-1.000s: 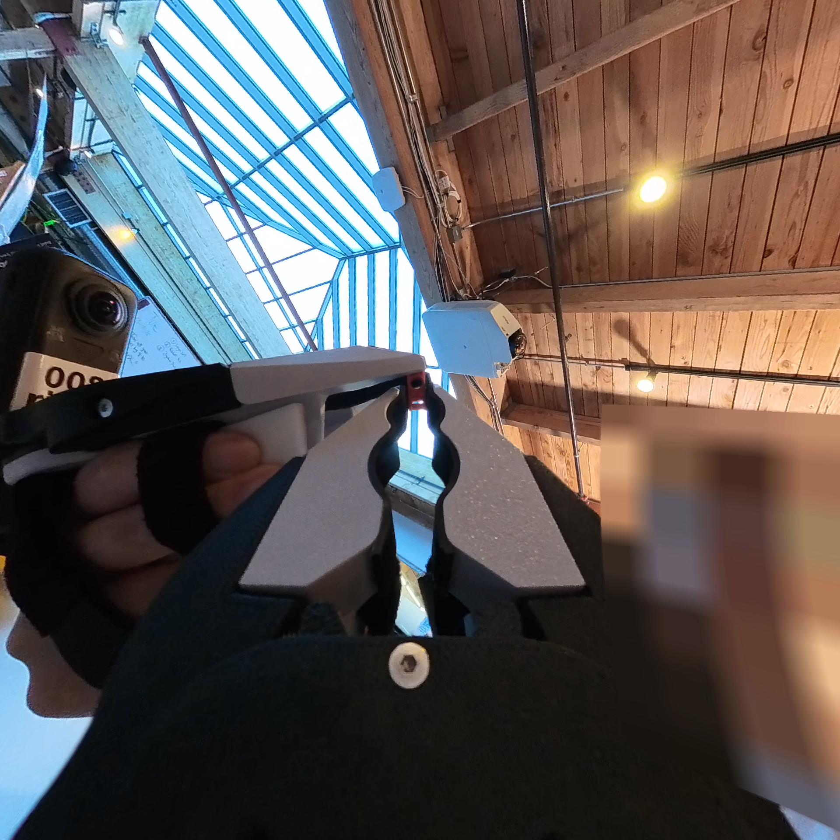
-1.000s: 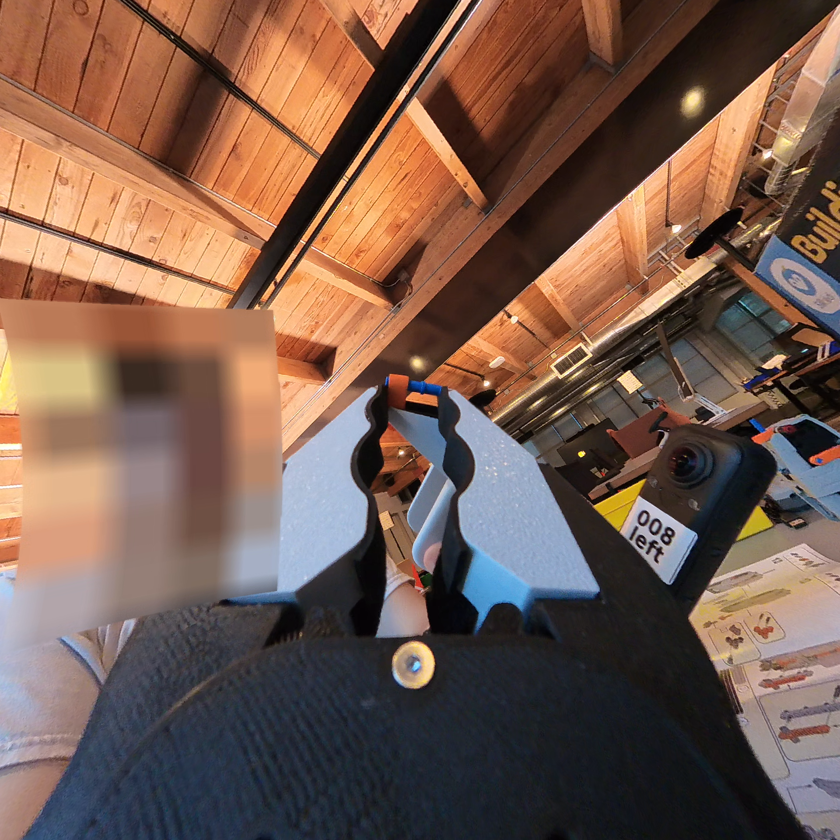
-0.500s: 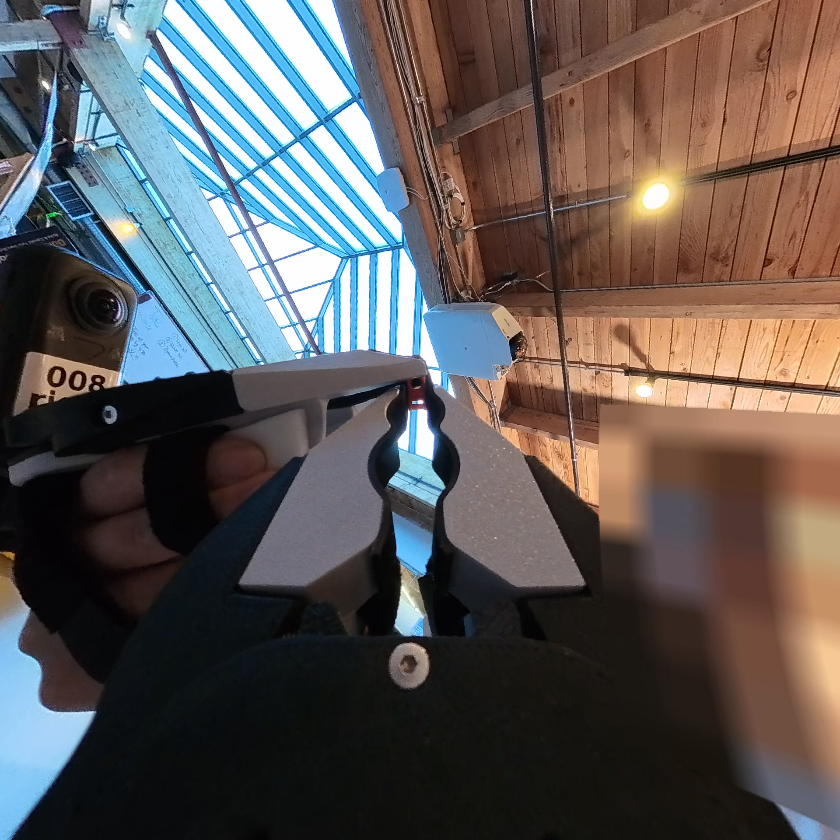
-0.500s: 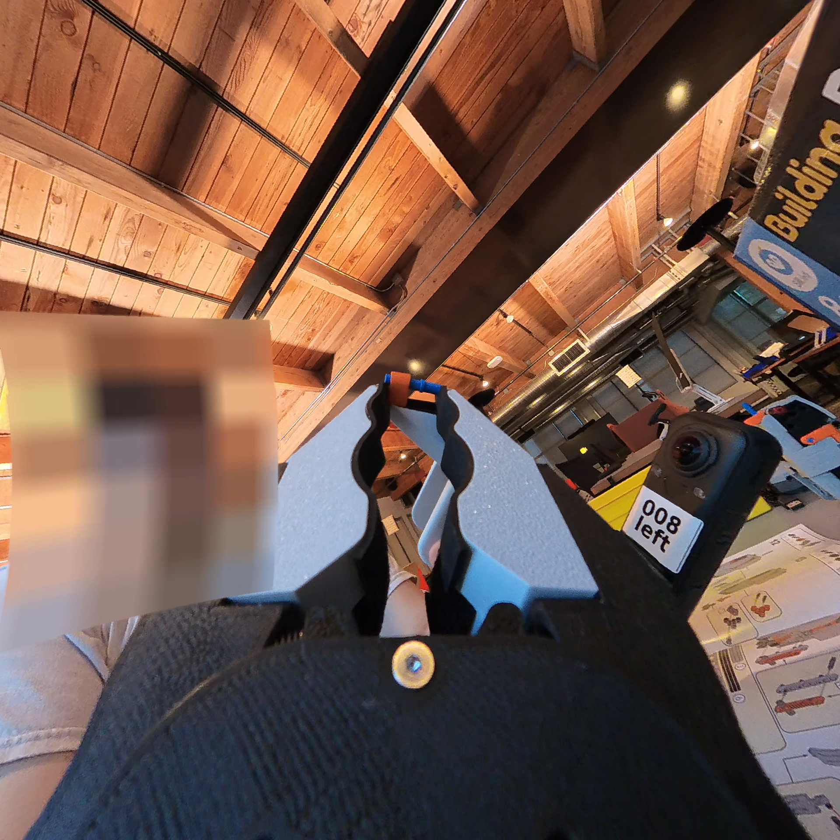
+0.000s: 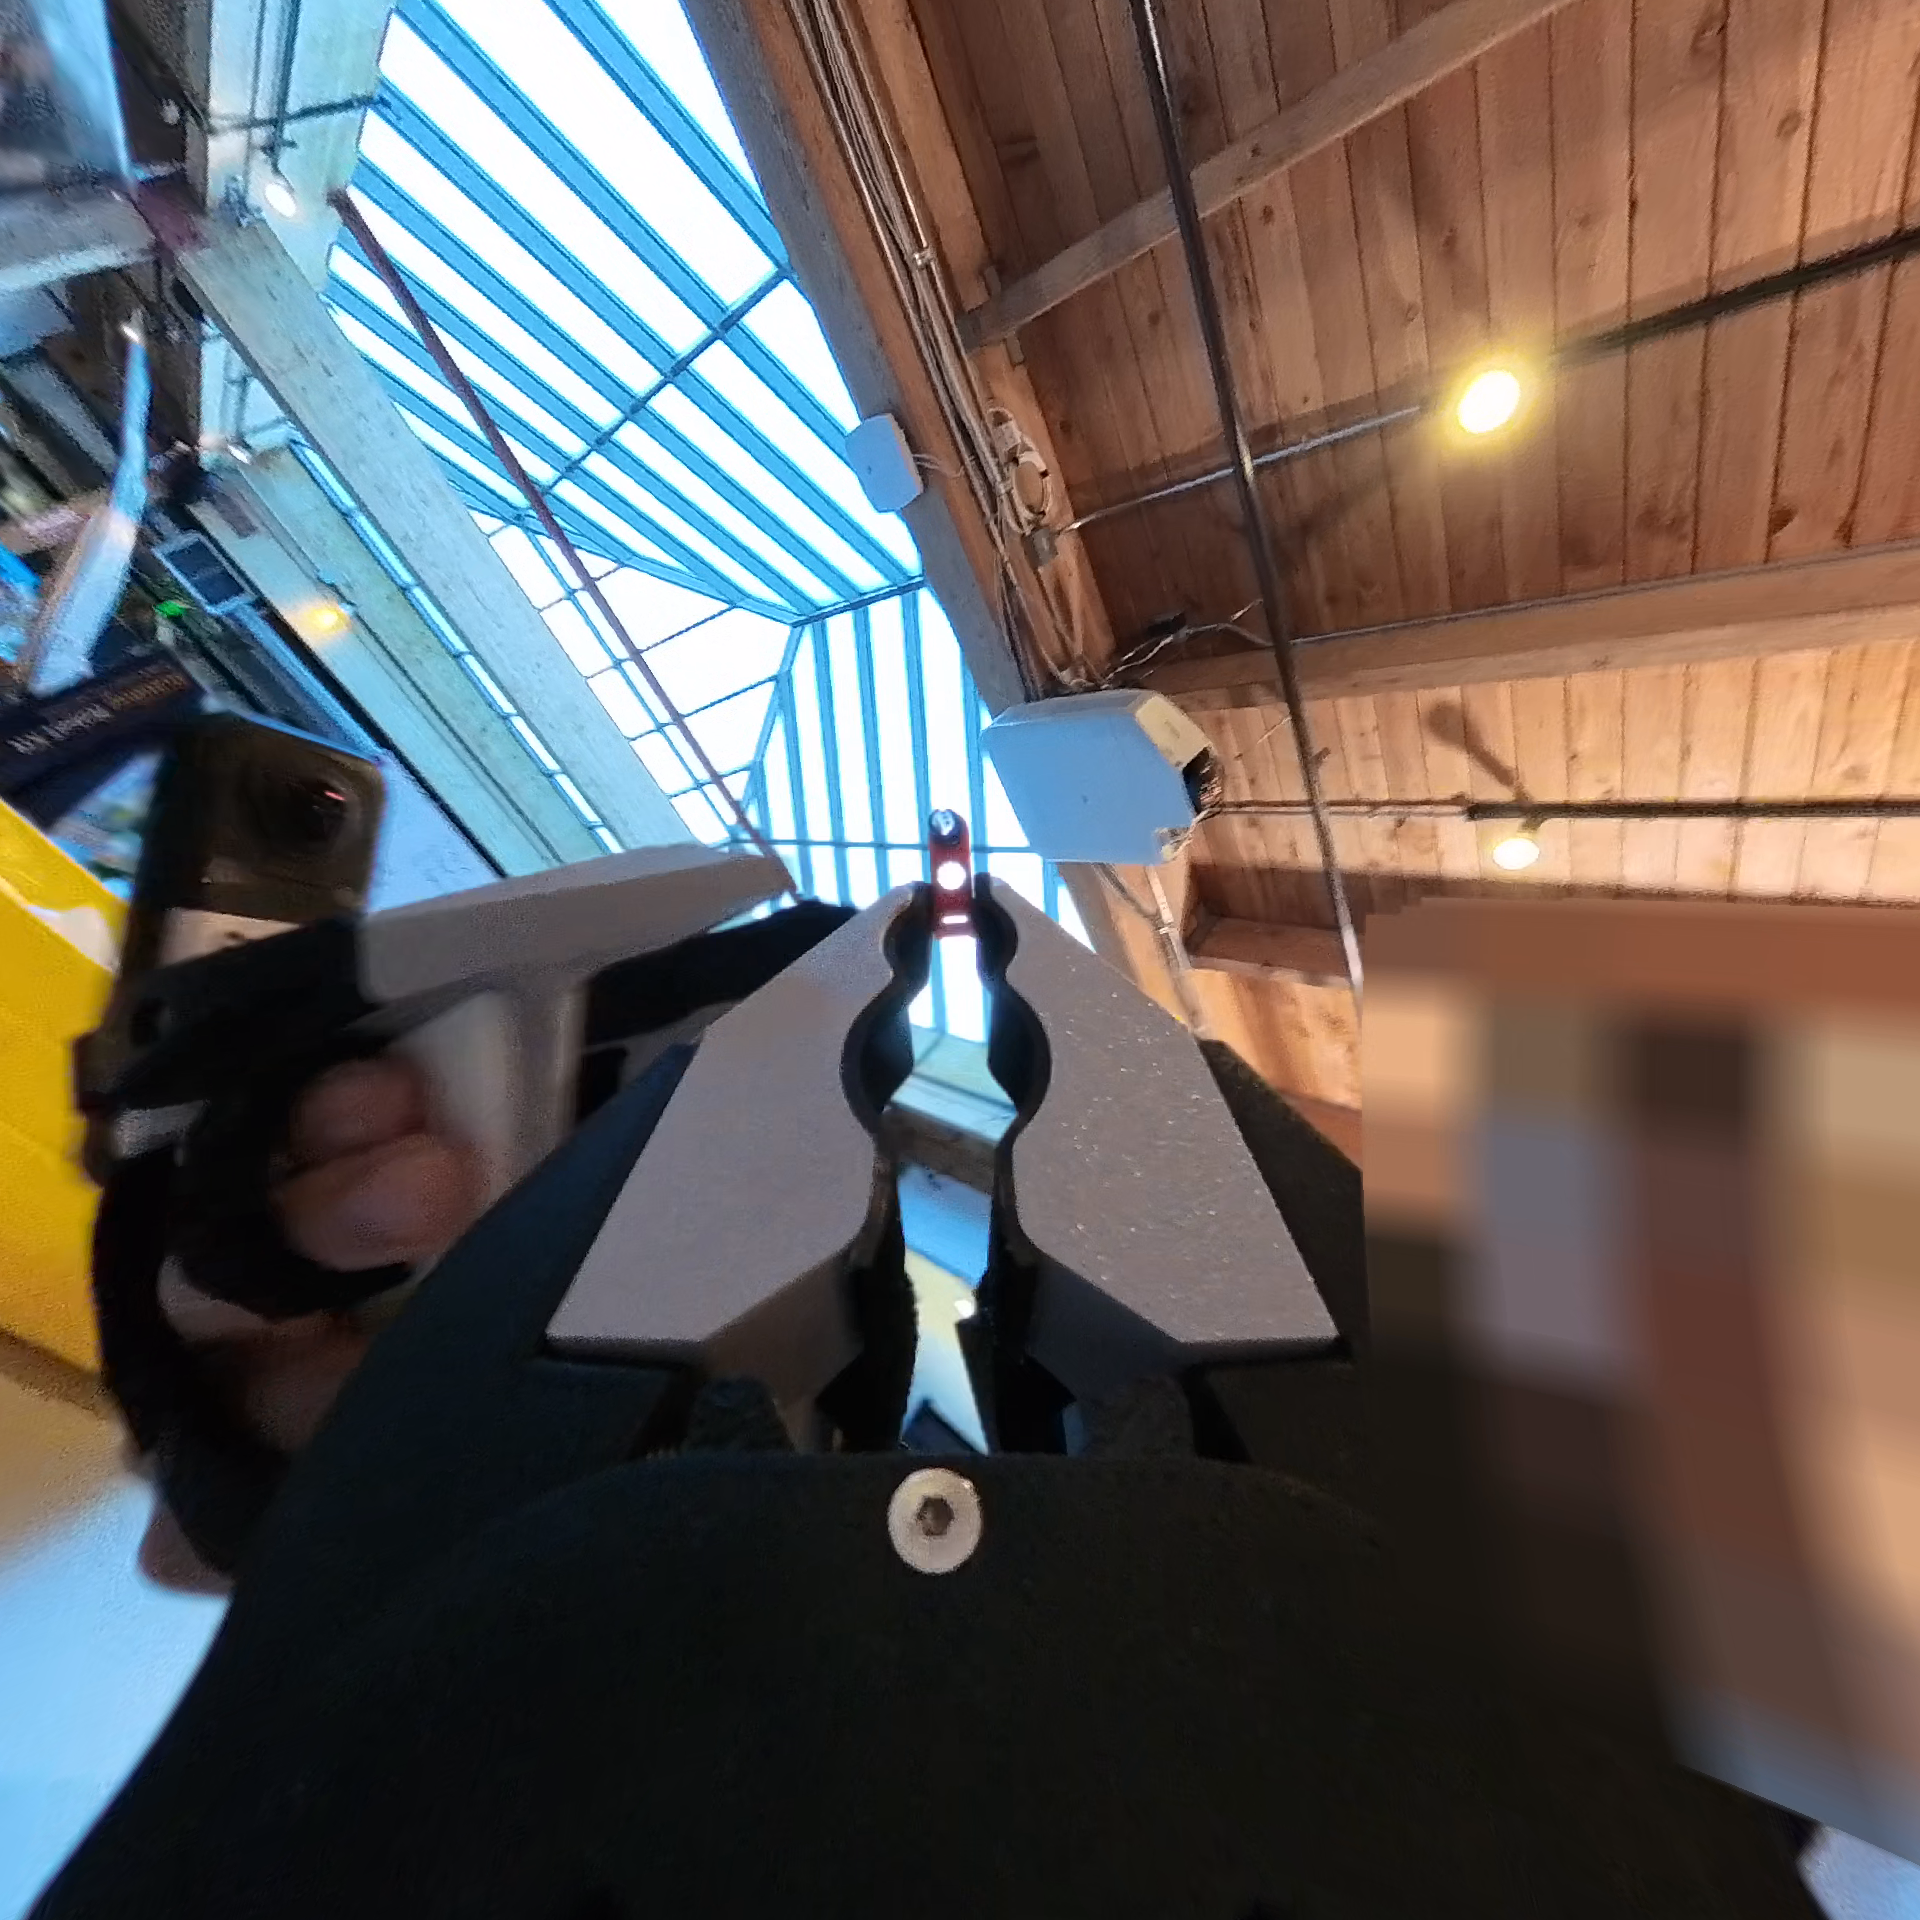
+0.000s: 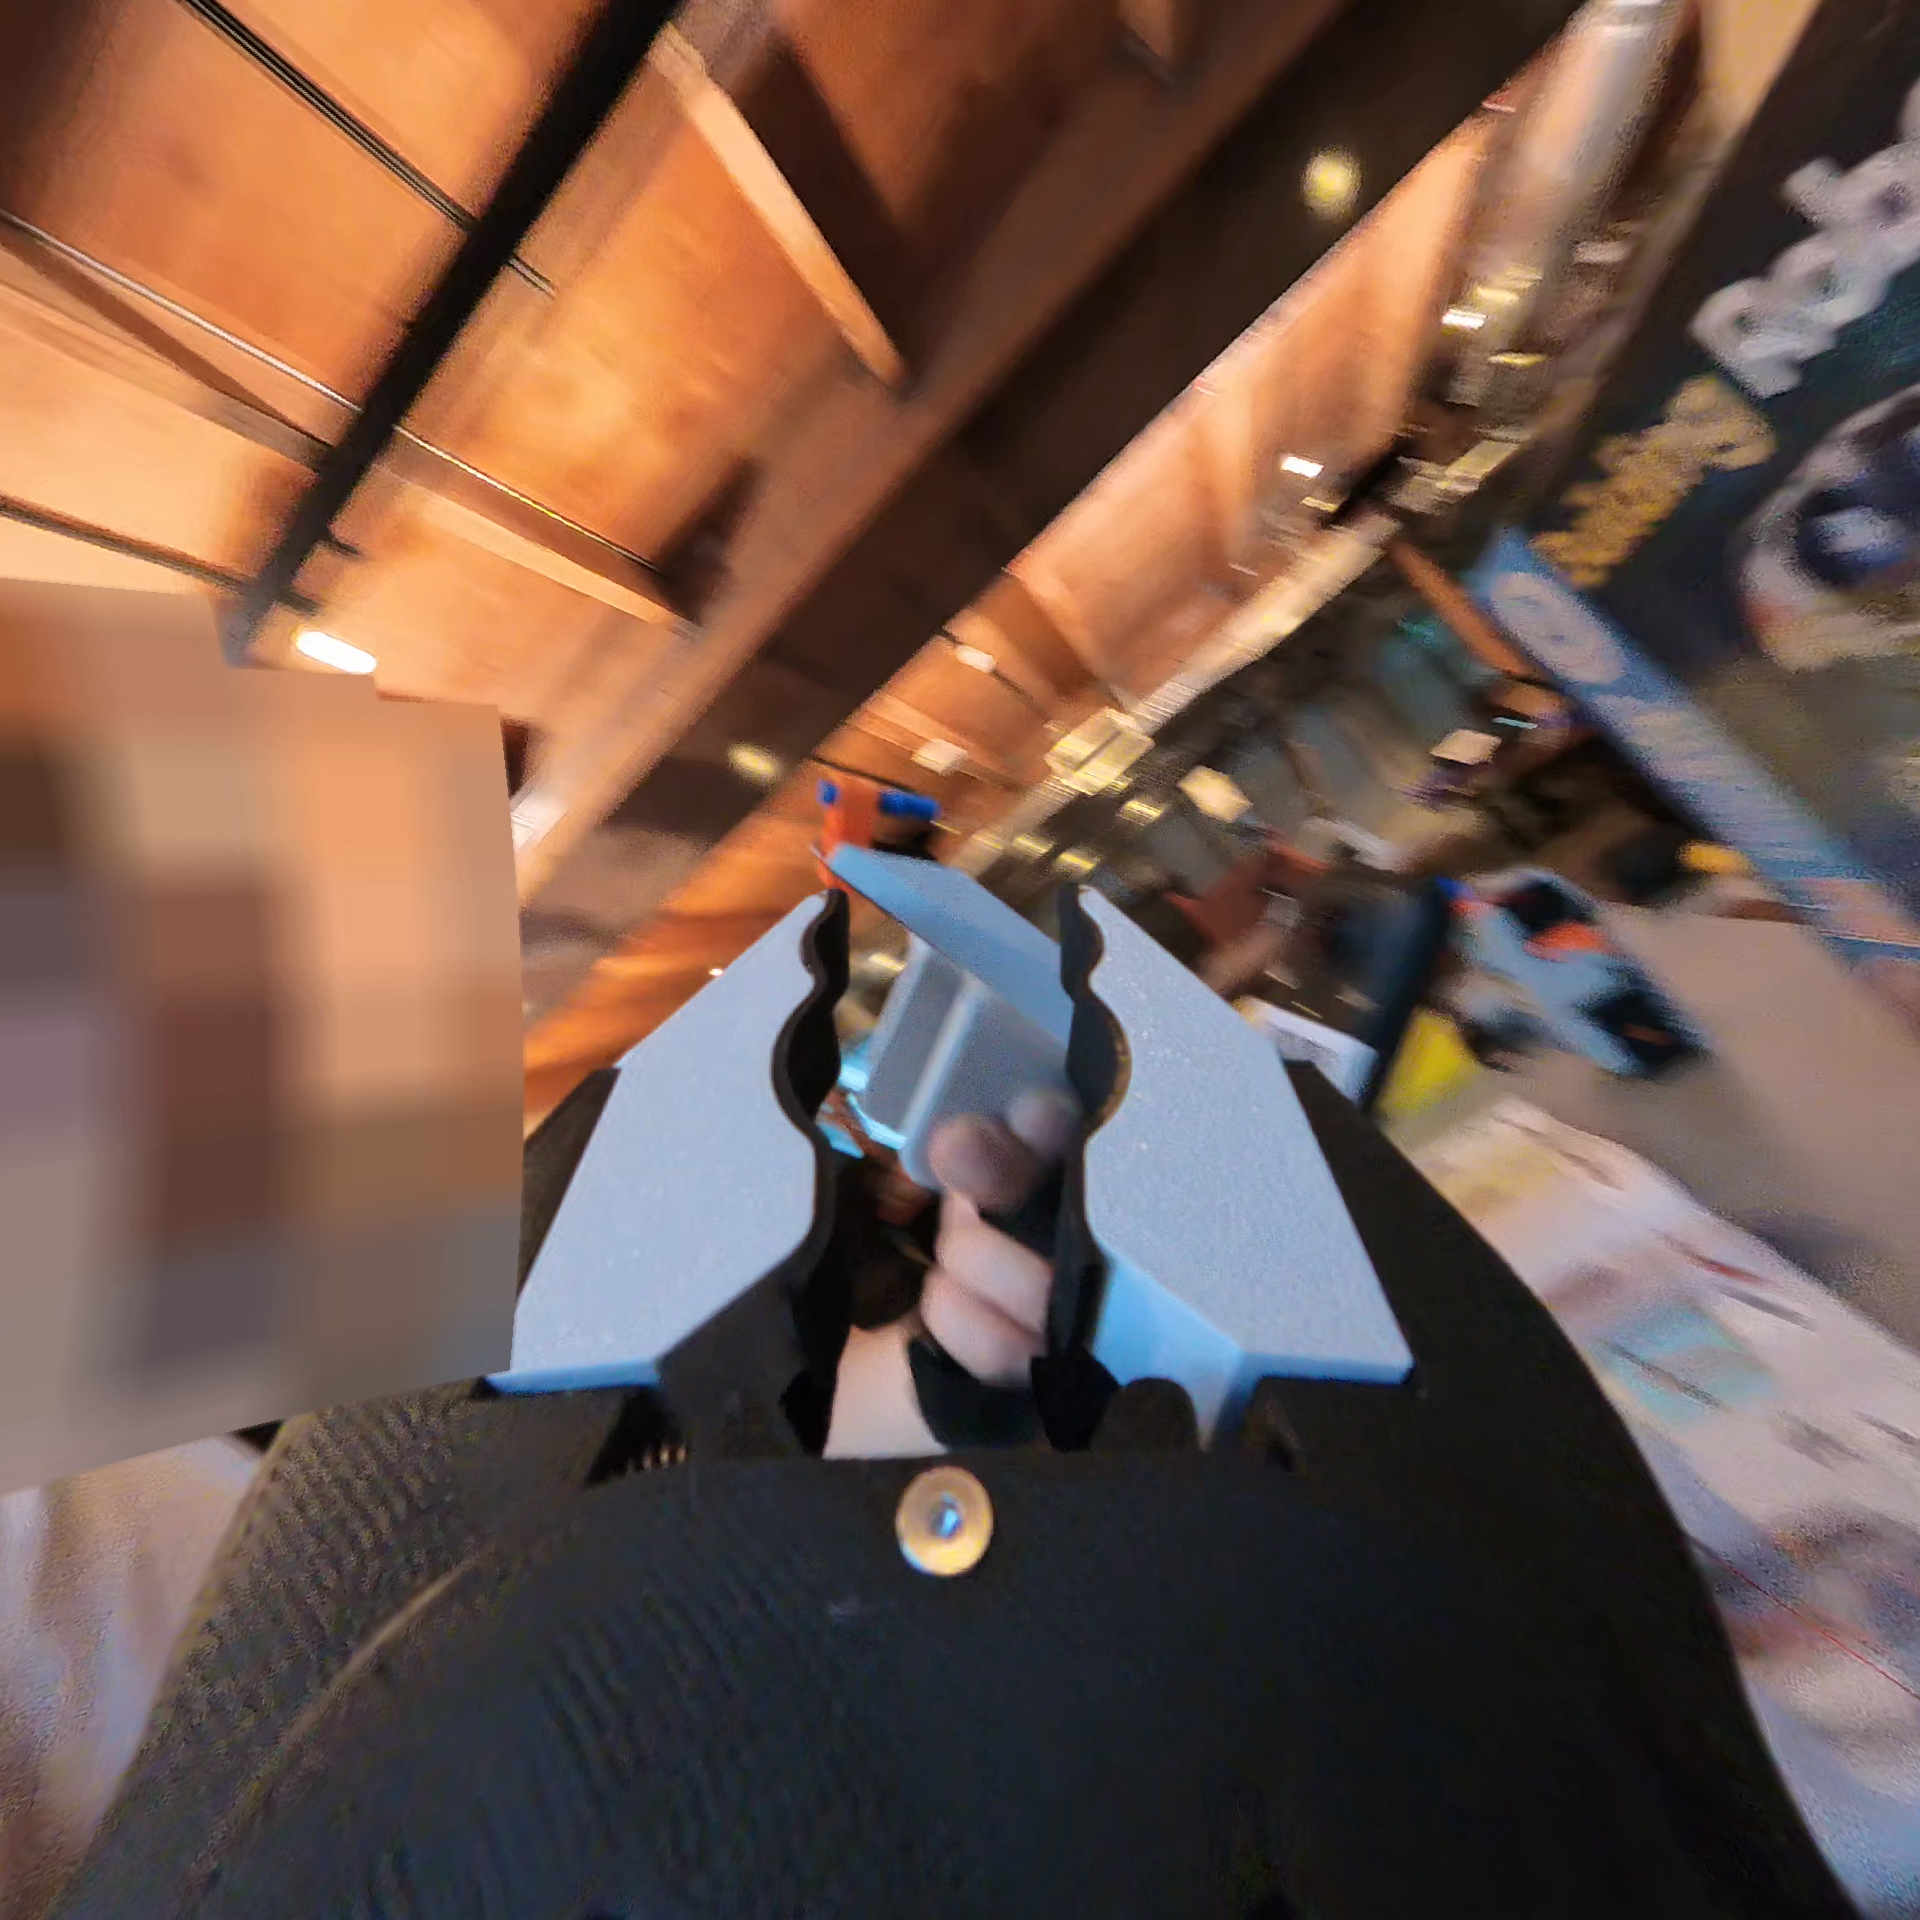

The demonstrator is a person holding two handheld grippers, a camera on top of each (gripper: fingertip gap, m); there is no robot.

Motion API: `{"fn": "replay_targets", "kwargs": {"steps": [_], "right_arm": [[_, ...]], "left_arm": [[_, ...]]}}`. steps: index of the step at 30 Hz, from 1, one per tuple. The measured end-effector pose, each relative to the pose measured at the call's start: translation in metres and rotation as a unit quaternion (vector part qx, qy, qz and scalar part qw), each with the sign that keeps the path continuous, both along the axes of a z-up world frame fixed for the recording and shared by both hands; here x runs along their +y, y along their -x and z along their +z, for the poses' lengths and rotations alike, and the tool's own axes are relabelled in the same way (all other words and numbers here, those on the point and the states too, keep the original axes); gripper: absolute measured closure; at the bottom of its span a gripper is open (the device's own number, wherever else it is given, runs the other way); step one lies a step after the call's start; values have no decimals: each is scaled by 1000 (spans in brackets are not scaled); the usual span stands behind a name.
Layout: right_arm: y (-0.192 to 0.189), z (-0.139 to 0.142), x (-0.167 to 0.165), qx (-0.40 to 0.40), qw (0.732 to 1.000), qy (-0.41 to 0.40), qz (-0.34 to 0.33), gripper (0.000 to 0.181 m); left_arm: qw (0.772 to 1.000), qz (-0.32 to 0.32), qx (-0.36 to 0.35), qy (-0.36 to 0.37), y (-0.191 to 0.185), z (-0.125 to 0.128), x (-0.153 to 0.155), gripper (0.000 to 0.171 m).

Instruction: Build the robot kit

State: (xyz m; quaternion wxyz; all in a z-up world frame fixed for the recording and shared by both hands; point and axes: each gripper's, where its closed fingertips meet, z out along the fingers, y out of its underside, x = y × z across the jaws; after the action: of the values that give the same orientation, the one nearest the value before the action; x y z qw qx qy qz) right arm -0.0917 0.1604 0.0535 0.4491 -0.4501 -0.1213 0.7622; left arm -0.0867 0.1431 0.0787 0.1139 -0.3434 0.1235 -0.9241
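Both of my grippers are pointing up at the wooden ceiling point(image 5: 1558, 208) right now; my left gripper point(image 5: 948, 916) is clamped on a small red piece point(image 5: 948, 881) with holes in it, pinched right at the fingertips and sticking up against the skylight point(image 5: 582, 312); my right gripper point(image 6: 951, 904) has its jaws spread with nothing between the pads (I can see my left hand point(image 6: 987, 1247) through the gap); it sits just beside the left one, tips near each other but not touching as far as I can tell; the right wrist view is badly blurred, yet an orange bit with blue ends point(image 6: 862, 821) shows at the left gripper's tip, maybe the same piece; a white box point(image 5: 1091, 774) hangs off the ceiling behind, and a yellow bin point(image 5: 42, 1039) sits at the edge
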Motion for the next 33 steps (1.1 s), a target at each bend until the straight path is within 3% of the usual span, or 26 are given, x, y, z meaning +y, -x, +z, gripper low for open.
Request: {"fn": "replay_targets", "kwargs": {"steps": [3,5,7,9,10,12,15,16,21,23,26,33], "right_arm": [[-17,-18,26,-180,970,-2,-164,144],[-53,-17,47,-282,901,8,-329,152],[-105,-28,58,-413,765,46,-492,164],[-148,-35,54,-504,625,76,-591,167],[-160,-37,52,-528,578,85,-617,167],[-169,-45,51,-555,529,94,-635,167],[-169,-62,55,-569,516,116,-629,168],[-168,-66,56,-572,514,118,-629,169],[-162,-69,60,-589,498,108,-628,171],[-160,-71,61,-590,501,107,-624,170],[-155,-74,63,-590,510,107,-616,169],[-140,-81,69,-598,528,100,-595,166]], "left_arm": [[993,79,62,-67,15,7,15,167],[954,176,185,-158,18,-5,30,167],[864,284,325,-260,28,-24,51,166],[763,355,424,-334,44,-33,67,166],[721,383,454,-357,52,-33,72,166],[641,427,502,-393,63,-31,80,166],[486,478,568,-462,77,-36,92,166],[453,481,579,-478,77,-38,92,166],[357,475,614,-520,67,-55,95,166],[343,471,618,-528,62,-61,95,166],[353,463,621,-525,58,-66,93,166],[353,463,620,-526,58,-65,92,166]]}}
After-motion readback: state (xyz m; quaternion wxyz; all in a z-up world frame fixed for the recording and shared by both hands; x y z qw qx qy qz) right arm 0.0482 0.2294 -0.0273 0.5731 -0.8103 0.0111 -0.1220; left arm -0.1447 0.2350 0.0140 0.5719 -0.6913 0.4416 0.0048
